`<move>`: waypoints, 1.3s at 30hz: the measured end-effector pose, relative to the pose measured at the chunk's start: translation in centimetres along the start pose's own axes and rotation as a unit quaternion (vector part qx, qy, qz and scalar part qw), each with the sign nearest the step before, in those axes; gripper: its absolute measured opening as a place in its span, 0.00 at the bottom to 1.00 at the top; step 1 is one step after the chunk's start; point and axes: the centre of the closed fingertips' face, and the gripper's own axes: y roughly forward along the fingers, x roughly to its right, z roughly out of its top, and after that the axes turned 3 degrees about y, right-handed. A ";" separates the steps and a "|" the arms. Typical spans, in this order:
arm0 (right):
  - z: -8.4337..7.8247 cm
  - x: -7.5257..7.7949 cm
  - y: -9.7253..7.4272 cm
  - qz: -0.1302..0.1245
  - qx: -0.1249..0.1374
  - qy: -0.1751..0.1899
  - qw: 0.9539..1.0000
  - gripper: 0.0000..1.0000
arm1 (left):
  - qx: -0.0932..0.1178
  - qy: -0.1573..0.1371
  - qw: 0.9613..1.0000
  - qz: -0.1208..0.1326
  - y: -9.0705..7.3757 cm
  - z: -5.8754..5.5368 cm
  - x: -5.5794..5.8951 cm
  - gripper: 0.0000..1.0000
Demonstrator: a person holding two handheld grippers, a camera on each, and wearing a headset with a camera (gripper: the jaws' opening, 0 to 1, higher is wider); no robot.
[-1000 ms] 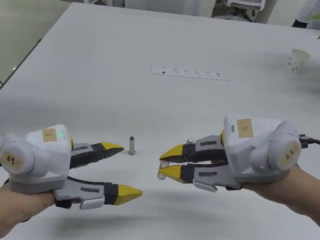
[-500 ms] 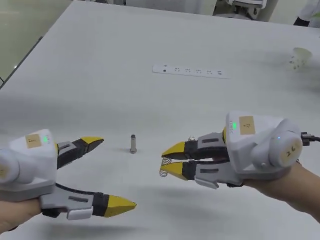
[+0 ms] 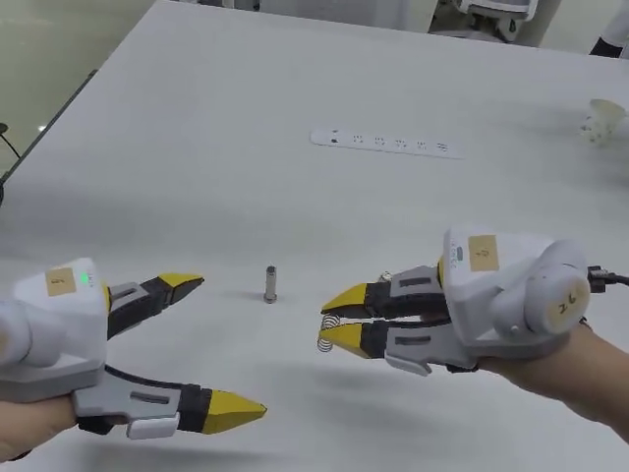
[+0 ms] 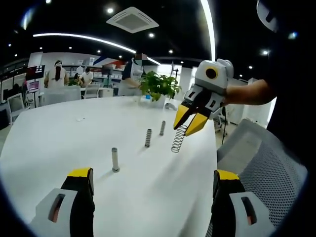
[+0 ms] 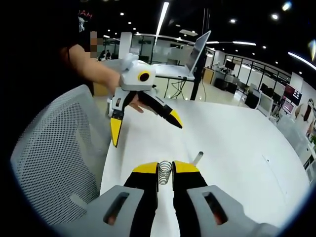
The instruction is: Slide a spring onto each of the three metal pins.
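Holding one spring [image 5: 165,173]: right claw [image 3: 332,322], yellow-tipped jaws drawn nearly together. The coil is pinched crosswise between the tips, and part of it hangs below them in the left gripper view.

Left claw [image 3: 221,344]: jaws spread wide, with nothing between them. It points toward the right claw, tips facing tips, the two well apart.

Bare pin [image 3: 270,283]: upright on the white worktop [image 3: 197,147]. It stands between the two claws and slightly beyond their tips, nearer the left claw's far jaw than its near one. In the right gripper view it is just ahead of the right claw, off its right-hand tip.

Second pin [image 4: 147,131]: upright, beyond the bare pin as seen from the left claw, below and just beside the right claw's tips. A fitted spring [image 4: 147,140] is wound around its shaft.

Third pin [image 4: 162,128]: upright, just past the second. It is too small to tell whether it carries a coil.

Power strip [image 3: 385,143]: flat on the worktop, well beyond both claws.

Paper cup [image 3: 601,118]: far beyond the right claw, off to its right.

Mesh chair [image 5: 54,148]: at the worktop's edge, behind the left claw in the right gripper view.
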 end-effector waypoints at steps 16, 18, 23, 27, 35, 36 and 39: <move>0.8 2.2 1.8 0.004 -0.004 -0.008 1.000 0.07 | -0.003 -0.005 1.000 0.000 -0.2 -0.3 -0.2 0.98; 1.0 2.6 2.1 0.003 -0.004 -0.009 1.000 0.07 | -0.002 -0.006 1.000 0.000 -0.2 -0.3 -0.1 0.98; 1.5 3.3 2.7 0.003 -0.003 -0.015 1.000 0.07 | -0.001 -0.008 1.000 0.002 -0.2 -0.2 -0.2 0.98; 2.0 3.9 3.2 0.000 -0.002 -0.018 1.000 0.07 | -0.001 -0.009 1.000 0.002 -0.1 -0.2 -0.2 0.98; 2.8 5.3 4.1 -0.009 0.003 -0.019 1.000 0.07 | -0.003 -0.010 1.000 0.002 -0.1 -0.4 -0.1 0.98; 2.8 5.5 4.3 -0.011 0.003 -0.018 1.000 0.07 | -0.004 -0.010 1.000 0.001 -0.1 -0.4 -0.1 0.98; 2.7 6.1 4.7 -0.019 0.004 -0.014 1.000 0.07 | -0.004 -0.011 1.000 0.001 -0.2 -0.5 -0.1 0.98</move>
